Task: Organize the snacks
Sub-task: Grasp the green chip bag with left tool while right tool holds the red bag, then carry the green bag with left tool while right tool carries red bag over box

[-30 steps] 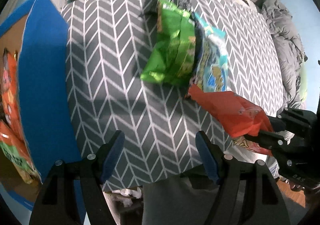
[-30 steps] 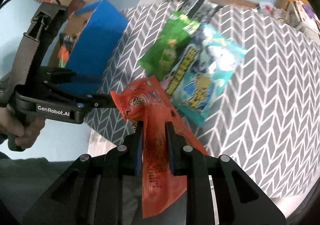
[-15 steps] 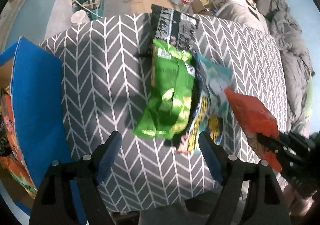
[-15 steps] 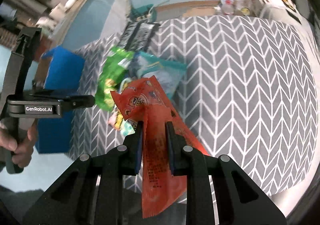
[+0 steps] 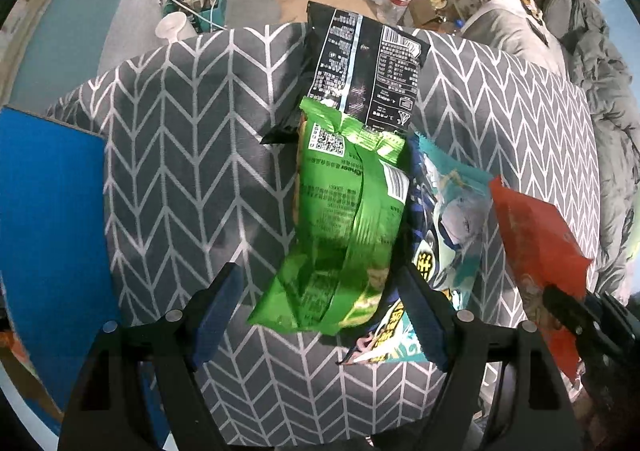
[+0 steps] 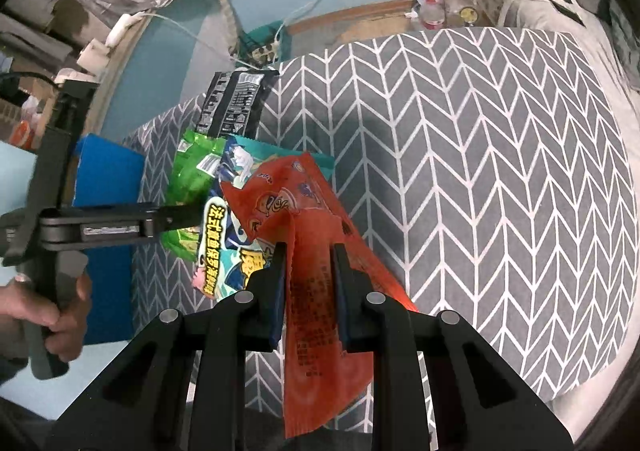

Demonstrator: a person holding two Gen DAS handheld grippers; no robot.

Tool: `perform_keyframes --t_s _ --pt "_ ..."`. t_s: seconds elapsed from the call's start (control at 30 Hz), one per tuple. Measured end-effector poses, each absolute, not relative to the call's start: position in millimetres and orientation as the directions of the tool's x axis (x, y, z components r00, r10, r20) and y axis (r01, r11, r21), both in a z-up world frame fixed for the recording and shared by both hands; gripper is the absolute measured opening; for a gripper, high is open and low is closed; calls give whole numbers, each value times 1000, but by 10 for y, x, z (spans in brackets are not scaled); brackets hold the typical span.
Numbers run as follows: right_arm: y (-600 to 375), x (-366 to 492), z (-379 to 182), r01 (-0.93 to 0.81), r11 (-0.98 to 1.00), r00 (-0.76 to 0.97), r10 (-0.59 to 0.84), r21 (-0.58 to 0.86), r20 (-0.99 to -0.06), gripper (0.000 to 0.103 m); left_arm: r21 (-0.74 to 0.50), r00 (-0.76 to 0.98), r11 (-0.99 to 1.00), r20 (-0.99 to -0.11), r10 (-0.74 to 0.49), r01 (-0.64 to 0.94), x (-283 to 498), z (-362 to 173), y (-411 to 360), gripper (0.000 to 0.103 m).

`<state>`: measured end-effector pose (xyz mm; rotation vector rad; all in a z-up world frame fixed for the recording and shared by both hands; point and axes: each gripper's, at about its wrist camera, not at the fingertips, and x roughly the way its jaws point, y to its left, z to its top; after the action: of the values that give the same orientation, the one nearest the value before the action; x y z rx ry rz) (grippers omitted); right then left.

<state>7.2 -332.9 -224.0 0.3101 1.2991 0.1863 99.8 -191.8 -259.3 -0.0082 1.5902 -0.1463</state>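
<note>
A: What does the left wrist camera give us?

B: The left gripper points down at the grey zigzag cloth, jaws wide apart, with the lower end of the green bag between them; the pads do not press it. The top of the green bag overlaps the black bag, and beside it lies the teal bag. At the left edge is a blue box.

A: And the red packet?

B: There it shows only at the right edge, red packet, with the dark tip of the right gripper on it. The right wrist camera settles it: the right gripper is clamped on the red packet, held up over the teal bag.

A: Anything else only that view shows?

B: A hand holding the left gripper's handle, and the bare right half of the cloth.
</note>
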Motion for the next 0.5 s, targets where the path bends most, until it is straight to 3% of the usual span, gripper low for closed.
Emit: perform_keyframes --t_s 0.07,0.17,0.5 --pt "-3301 100 -2245 25 944 256 312 329 -915 19 -99 -25 991 -995 -98 85 1002 -2623 -1938 80" --pt "-3267 134 -2249 7 943 249 320 333 -914 19 -89 -34 990 -996 -86 109 995 -2648 -1966 56" --pt "-3179 206 -2207 -15 942 255 328 335 -910 19 -88 20 985 -996 -92 150 826 -2497 -1909 51"
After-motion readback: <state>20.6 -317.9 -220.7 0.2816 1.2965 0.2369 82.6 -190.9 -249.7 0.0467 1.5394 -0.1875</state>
